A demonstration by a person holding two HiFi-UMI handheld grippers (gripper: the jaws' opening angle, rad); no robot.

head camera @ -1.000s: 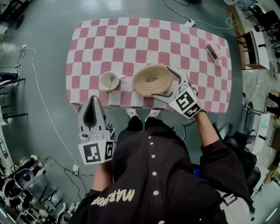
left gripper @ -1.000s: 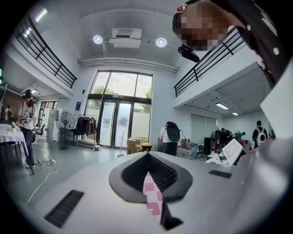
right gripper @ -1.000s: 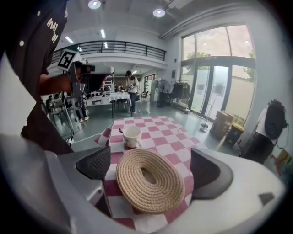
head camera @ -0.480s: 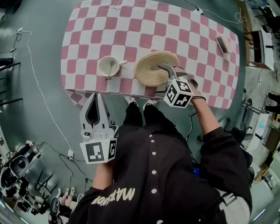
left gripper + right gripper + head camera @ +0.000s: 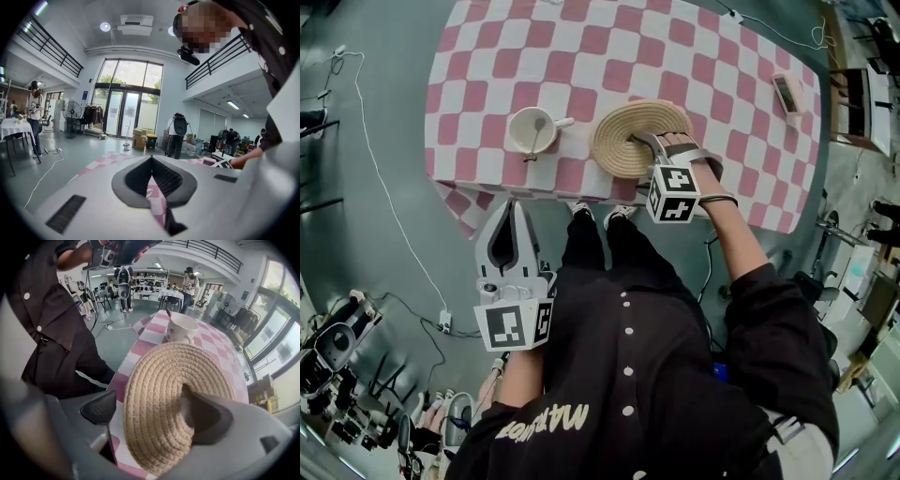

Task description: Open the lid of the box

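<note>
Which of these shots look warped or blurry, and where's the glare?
Head view: fisheye curves the table edges, evenly lit. Left gripper view: windows brightest, not blown out, room bowed. Right gripper view: lid bulges, weave sharp, corners black.

I get bright, even daylight here — it pours in through the tall glass doors point(image 5: 129, 105) at the far end, and a ceiling lamp point(image 5: 105, 26) glares above them. Shadows on the tablecloth point(image 5: 609, 56) are soft. Every view bends hard at the edges — both gripper views go black in the corners, and whatever sits nearest the lens looks soft.
</note>
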